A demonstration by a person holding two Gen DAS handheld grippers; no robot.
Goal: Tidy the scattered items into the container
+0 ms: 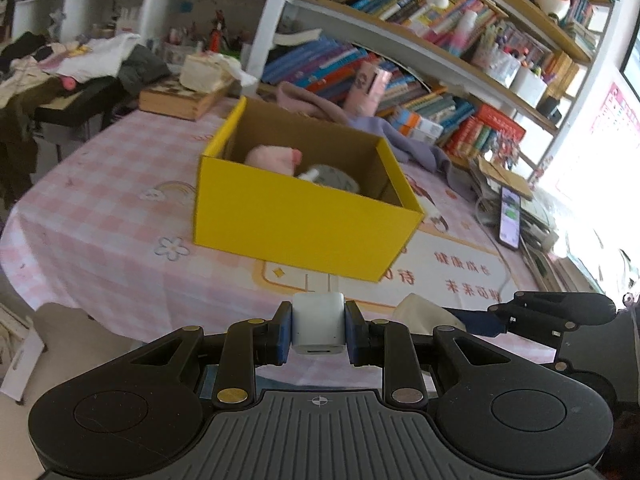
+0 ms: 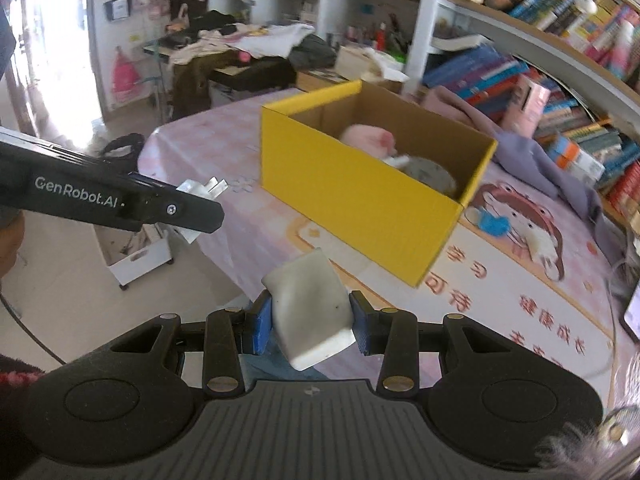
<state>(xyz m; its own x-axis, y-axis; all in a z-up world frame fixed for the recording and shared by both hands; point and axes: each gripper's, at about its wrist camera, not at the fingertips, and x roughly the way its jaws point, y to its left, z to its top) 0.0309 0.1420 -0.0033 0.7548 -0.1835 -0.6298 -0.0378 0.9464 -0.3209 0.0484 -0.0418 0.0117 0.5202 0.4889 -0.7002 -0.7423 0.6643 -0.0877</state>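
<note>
Left gripper point(image 1: 318, 330) clenched a white charger point(image 1: 318, 326); right gripper point(image 2: 311, 320) clenched a white eraser block point(image 2: 310, 314). The yellow box point(image 1: 296, 216) lay ahead of both, its opening upward.

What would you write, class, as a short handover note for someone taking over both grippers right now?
Left gripper: shut on a white charger cube, carried short of the box.
Right gripper: shut on a tilted white block, also short of the box.
Yellow box: on the pink checked tablecloth, open-topped.
Done: a pink soft item and a round grey item lie inside.
Left: bring both held things over the box and release them. No other loose items clearly seen.
</note>
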